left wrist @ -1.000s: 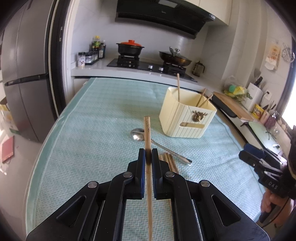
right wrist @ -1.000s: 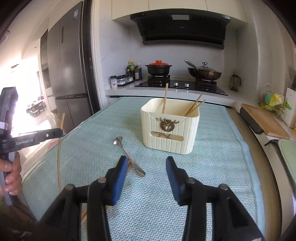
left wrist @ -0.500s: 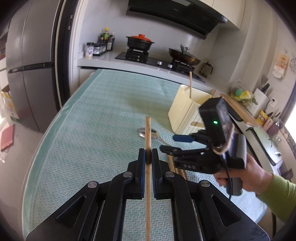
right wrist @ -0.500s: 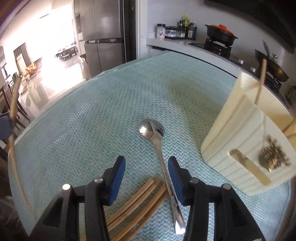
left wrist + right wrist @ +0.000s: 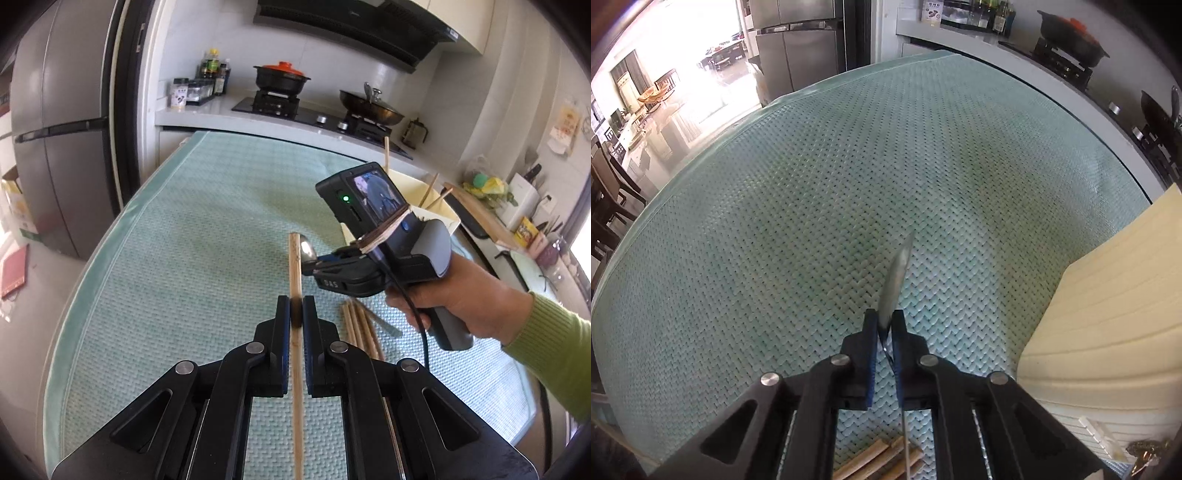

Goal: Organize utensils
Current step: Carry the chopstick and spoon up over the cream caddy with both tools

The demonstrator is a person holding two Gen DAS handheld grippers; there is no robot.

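Tongs both loaded. Left tongs (image 5: 296, 312) clenched on a single wooden chopstick (image 5: 294, 266), which runs straight out between the fingers toward 12 o'clock, held off the bench (image 5: 184, 258). Right tongs (image 5: 884, 325) clenched on the metal spoon (image 5: 895, 273) near the neck, bowl edge-on and pointing to 12; its handle trails back under the tool. Whether the spoon is clear of the green mat is hard to tell.

Step in hand, by my read: pick-up done on both sides, transport to the holder comes next. Cream utensil holder (image 5: 436, 210) sits at about 2 o'clock from the left tongs, largely hidden behind the right-hand tool; in the right wrist view its ribbed wall (image 5: 1108, 332) is at 3 o'clock, close by.

Next move calls for lifting each piece above the rim, tipping it near vertical, then letting go over the opening. One at a time is likely safer, since the two tools are close together.

Holder contents: at least three chopsticks (image 5: 386, 153) stick up out of it, leaning. Interior not visible.

Loose chopsticks (image 5: 360, 332) remain on the mat at 1 o'clock from the left tongs, so more trips are needed.
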